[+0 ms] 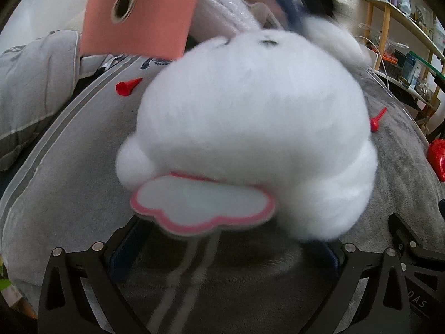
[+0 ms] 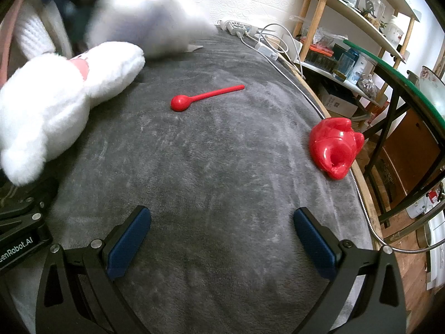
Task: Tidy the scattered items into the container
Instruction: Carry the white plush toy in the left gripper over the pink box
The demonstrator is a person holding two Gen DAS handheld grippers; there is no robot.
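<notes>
The white plush toy fills the middle of the left wrist view, blurred, with a white cloud-shaped tag edged in pink hanging at its underside; it sits right in front of the left gripper, between that gripper's spread arms, but the fingertips are hidden behind the fur, so I cannot tell whether they are clamped on it or merely next to it. The right wrist view shows what the left cannot: the same plush toy seen from the side, at the far-left edge of the grey blanket, with a black gripper body just beneath it. Beyond the plush toy, near the blanket's middle, lies a red spoon, and farther still, at the blanket's right edge, a red plastic toy on its side. The right gripper hangs over bare blanket with its blue-padded fingers spread wide and nothing between them. Only the left wrist view shows the orange container wall with a metal eyelet above and behind the plush toy (its interior is out of sight), a small red cone on the blanket to the plush toy's left, and grey bedding past that. Wooden shelves stand beyond the blanket's right side.
</notes>
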